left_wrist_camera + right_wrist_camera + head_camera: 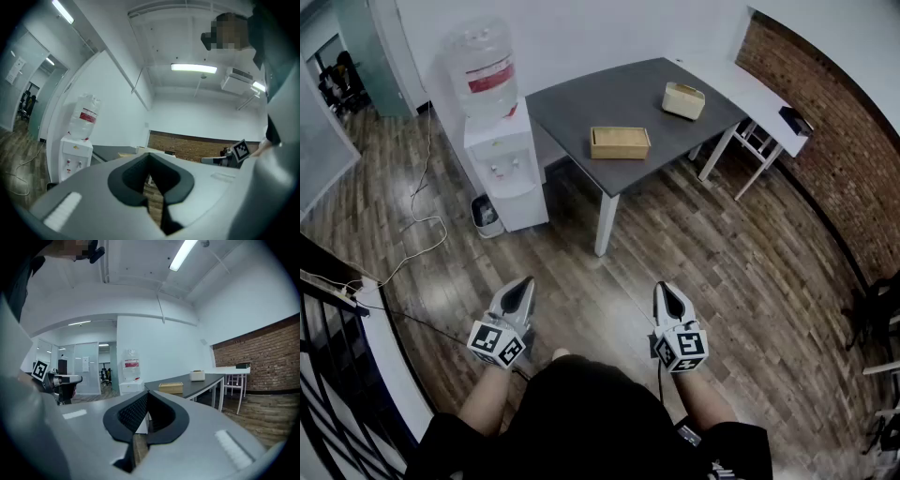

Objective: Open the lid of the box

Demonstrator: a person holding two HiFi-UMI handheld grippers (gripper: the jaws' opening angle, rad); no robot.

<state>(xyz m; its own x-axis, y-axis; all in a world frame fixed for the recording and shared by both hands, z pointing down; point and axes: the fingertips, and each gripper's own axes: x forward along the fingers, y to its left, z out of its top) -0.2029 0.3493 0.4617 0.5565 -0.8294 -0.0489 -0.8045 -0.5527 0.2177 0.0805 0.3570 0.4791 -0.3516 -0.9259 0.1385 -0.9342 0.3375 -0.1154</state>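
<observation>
1. Wooden flooring point(750, 281) covers the room; a water dispenser point(499, 141) stands left of the grey desk point(581, 103).
2. On the desk, a wooden box point(620, 142) lies by the near corner, lid apparently closed; a cream box point(683, 100) sits toward the right corner.
3. Check the left gripper point(523, 283): jaws together, empty, well short of the desk.
4. Check the right gripper point(668, 289): jaws together, empty.
5. Hazard: two boxes invite a wrong approach. Closed jaws could shove a box rather than catch its lid.

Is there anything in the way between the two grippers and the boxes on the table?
Nothing visible. Only bare wooden floor lies between the left gripper, the right gripper and the grey table, where the wooden box and the cream box sit apart. The water dispenser stands beside the table, off that path.
</observation>
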